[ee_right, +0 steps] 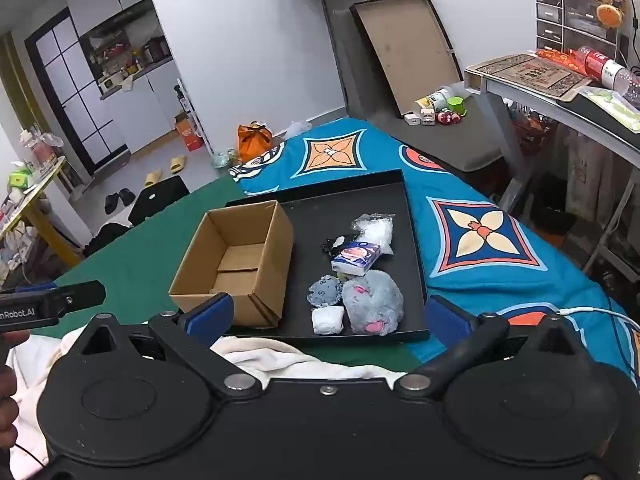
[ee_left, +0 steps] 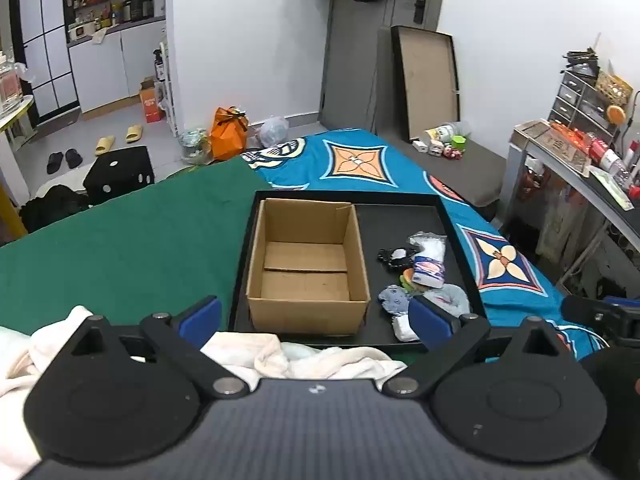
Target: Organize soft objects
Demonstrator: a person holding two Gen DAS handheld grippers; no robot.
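An empty cardboard box (ee_left: 307, 266) (ee_right: 236, 262) stands in the left half of a black tray (ee_left: 400, 216) (ee_right: 376, 196). To its right lie soft things: a grey plush (ee_right: 372, 302), a tissue pack (ee_right: 356, 257) (ee_left: 429, 271), a clear bag (ee_right: 374, 229), a small grey toy (ee_right: 324, 291) and a white bundle (ee_right: 328, 320). My left gripper (ee_left: 316, 320) is open in front of the tray, with nothing between its blue fingers. My right gripper (ee_right: 330, 316) also stands open and holds nothing, short of the tray's near edge.
The tray rests on a bed with a green cover (ee_left: 120, 240) and a blue patterned sheet (ee_right: 480, 236). A white towel (ee_left: 300, 356) (ee_right: 280, 356) lies bunched under both grippers. A desk (ee_right: 560, 92) stands at the right, with floor clutter beyond the bed.
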